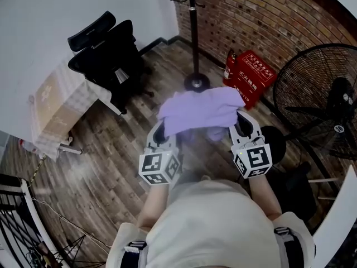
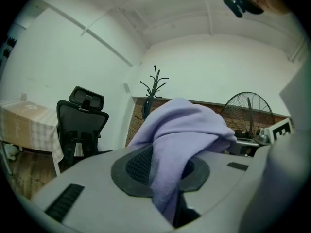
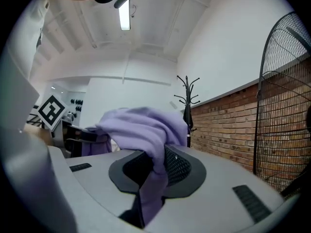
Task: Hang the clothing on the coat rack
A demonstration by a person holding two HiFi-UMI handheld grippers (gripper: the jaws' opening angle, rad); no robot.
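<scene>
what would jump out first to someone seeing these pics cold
The purple garment in the middle of the head view, held up between the left hand-held gripper and the right hand-held gripper, each clamped on a fold of it. Beyond it stands the black coat rack beside the brick wall. A big black fan fills the right side.

I see the purple clothing (image 1: 201,110), soft and bunched up. It hangs in the air, off the floor. My left gripper (image 1: 162,134) pinches one end and my right gripper (image 1: 243,125) pinches the other. The black coat rack (image 1: 193,32) stands upright on a round foot, at twelve o'clock from the clothing.
</scene>
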